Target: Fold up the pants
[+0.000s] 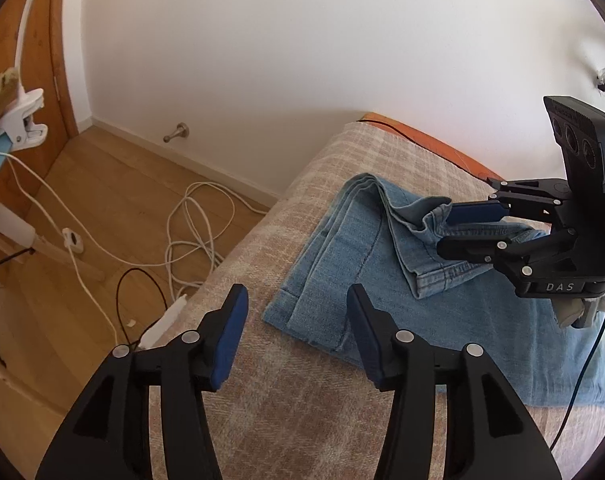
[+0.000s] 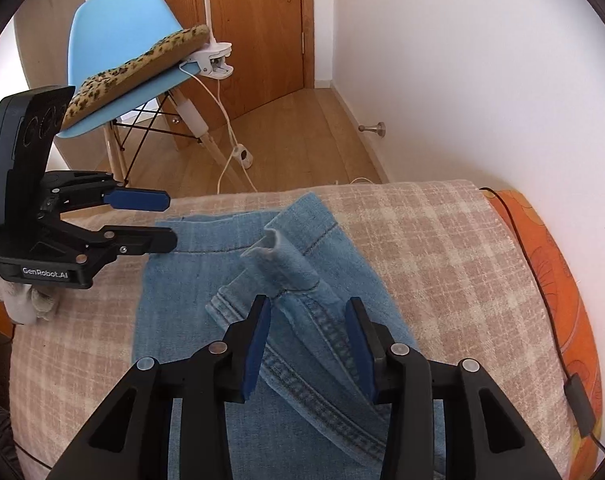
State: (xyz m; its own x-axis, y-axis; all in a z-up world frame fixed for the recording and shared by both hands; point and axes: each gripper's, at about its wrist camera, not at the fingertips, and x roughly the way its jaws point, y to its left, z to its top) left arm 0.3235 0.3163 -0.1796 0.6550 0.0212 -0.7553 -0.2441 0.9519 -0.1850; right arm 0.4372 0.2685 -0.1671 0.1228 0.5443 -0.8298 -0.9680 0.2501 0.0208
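Light blue denim pants [image 1: 350,264] lie partly folded on a beige checked blanket [image 1: 286,392]; they also show in the right wrist view [image 2: 206,280]. A raised waistband fold [image 2: 302,312] runs between the jaws of my right gripper [image 2: 308,308], which stands open around it, not clamped. The same gripper shows from the side in the left wrist view [image 1: 446,230], its fingers straddling the bunched fold. My left gripper [image 1: 298,300] is open and empty, hovering over the pants' near corner; it shows in the right wrist view [image 2: 170,220] at the pants' left edge.
White cables [image 1: 194,232] lie looped on the wooden floor left of the bed. A blue chair [image 2: 118,56] with a leopard cushion and a clip lamp stands by the wooden door. An orange sheet [image 2: 550,272] and a black cable run along the bed's far edge by the white wall.
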